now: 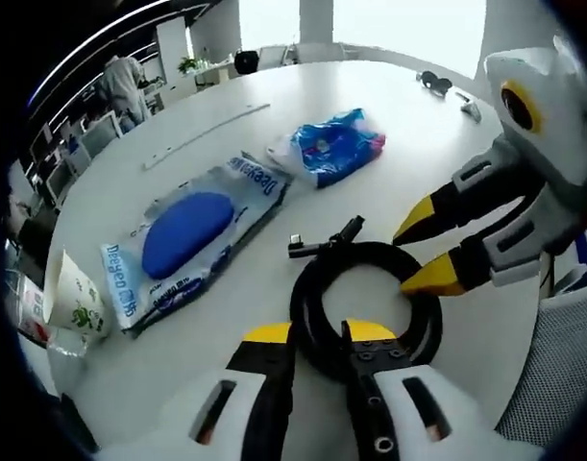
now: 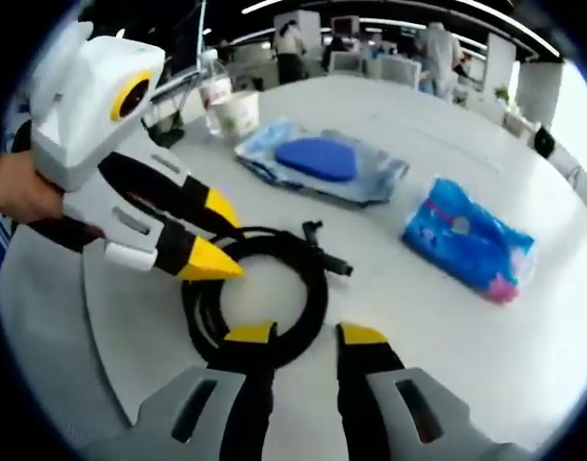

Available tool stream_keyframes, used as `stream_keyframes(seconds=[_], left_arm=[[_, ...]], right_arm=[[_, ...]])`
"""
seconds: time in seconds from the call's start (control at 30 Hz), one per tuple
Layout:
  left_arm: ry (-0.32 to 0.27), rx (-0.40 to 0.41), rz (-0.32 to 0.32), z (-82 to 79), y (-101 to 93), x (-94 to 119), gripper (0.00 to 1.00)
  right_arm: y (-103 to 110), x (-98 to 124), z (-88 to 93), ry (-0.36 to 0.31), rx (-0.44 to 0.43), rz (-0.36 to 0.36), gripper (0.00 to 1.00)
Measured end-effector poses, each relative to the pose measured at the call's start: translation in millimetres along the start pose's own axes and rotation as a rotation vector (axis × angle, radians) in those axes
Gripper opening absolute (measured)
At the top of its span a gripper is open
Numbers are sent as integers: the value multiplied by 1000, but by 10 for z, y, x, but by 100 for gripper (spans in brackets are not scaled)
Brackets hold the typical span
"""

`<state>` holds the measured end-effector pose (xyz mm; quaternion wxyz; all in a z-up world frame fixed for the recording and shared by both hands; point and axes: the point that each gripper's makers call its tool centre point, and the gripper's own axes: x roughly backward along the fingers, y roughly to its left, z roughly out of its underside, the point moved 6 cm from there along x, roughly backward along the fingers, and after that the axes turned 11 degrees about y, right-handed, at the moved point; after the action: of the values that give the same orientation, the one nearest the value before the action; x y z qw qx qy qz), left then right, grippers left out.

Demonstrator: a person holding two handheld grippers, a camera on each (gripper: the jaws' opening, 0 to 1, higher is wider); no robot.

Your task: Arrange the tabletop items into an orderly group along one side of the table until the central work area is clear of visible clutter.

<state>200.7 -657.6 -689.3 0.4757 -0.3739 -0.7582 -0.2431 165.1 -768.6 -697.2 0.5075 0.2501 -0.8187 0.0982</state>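
A: Coiled black cable (image 1: 365, 303) is lying near the table (image 1: 389, 106) edge closest to the person. Left gripper (image 1: 317, 336) is closing its jaws on the near side of the coil; whether it is clamping yet, I cannot tell.

B: Right gripper (image 2: 307, 336)?

A: Jaws are standing apart, holding nothing, just beside the coil.

B: Risks?

A: Likely the loops are going to spring loose, or the plug end (image 2: 322, 245) is going to drag into the blue packet (image 2: 476, 240).

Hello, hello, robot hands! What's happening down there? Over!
Left gripper shut on black cable coil. Right gripper open, beside coil. Blue pouch and blue packet lie beyond.
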Motion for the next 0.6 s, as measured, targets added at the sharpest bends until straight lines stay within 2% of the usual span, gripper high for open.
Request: stream_keyframes(seconds=[0.07,0.23,0.3,0.37,0.43,0.47,0.6], left_arm=[[4,-11,-6,-4,7,-4,18],[16,-26,-22,-5,4,-3,17],[13,-67,-29,-5,-8,2,16],[9,-53,-31,5,-9,3,15],[-9,-31,-16,12,-8,10,10],[-6,8,0,29,-21,25,8],[-15,2,-2,36,0,53,5]], right_arm=[[-4,9,-20,0,36,18,19],[-8,-1,-58,43,25,42,14],[-5,-3,-55,49,32,46,12],[-19,-15,-51,45,43,53,10],[-23,7,-53,33,50,62,7],[-21,10,-51,33,52,63,6],[-14,21,-66,32,39,58,4]])
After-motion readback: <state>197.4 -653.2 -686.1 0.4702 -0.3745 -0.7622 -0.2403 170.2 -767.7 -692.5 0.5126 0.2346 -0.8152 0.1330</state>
